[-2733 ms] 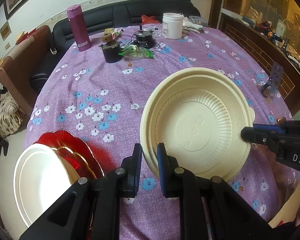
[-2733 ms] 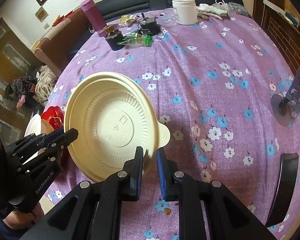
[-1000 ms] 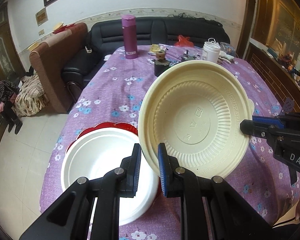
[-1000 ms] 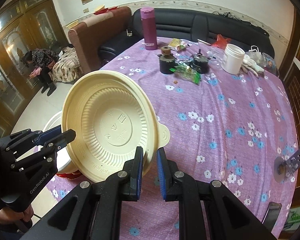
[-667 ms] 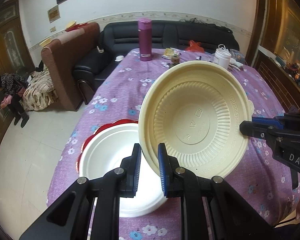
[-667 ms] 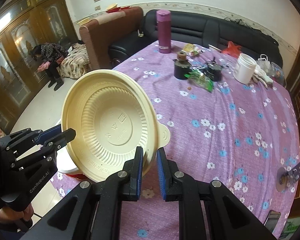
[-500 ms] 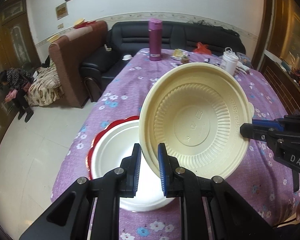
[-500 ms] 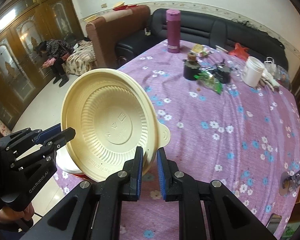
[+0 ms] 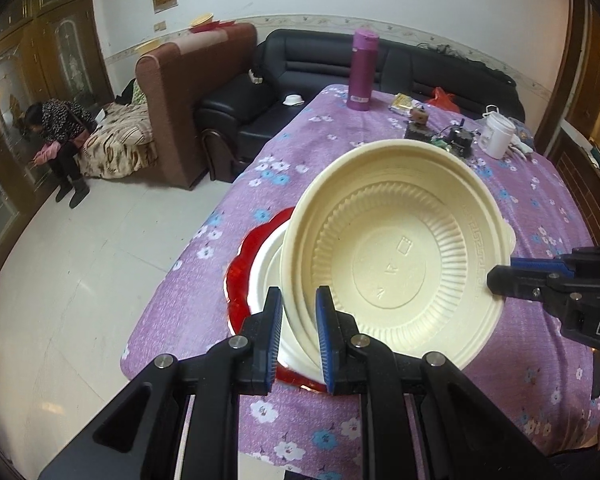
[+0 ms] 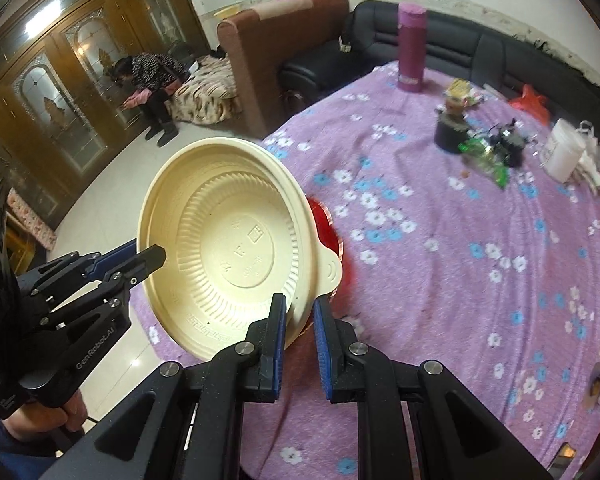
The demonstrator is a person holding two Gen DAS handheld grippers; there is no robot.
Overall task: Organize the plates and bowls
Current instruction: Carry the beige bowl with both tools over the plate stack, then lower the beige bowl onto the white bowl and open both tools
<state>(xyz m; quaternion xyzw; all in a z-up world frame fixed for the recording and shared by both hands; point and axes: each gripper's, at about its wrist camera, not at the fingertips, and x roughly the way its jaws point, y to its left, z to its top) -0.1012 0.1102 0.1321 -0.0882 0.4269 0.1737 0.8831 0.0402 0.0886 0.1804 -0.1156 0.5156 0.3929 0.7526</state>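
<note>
We hold a cream-coloured, ribbed, round disposable bowl (image 9: 396,264) tilted in the air, the left gripper (image 9: 296,336) pinching its near rim and the right gripper (image 10: 298,340) pinching the opposite rim beside its small tab. It looks light, thin and slightly flexible, so we judge that the firm rolled rim is the best place to hold it. Compared with moments ago, the bowl now hangs over the white round bowl (image 9: 270,256) on the red scalloped plate (image 9: 240,272) near the edge of the purple flowered table (image 9: 540,200).
</note>
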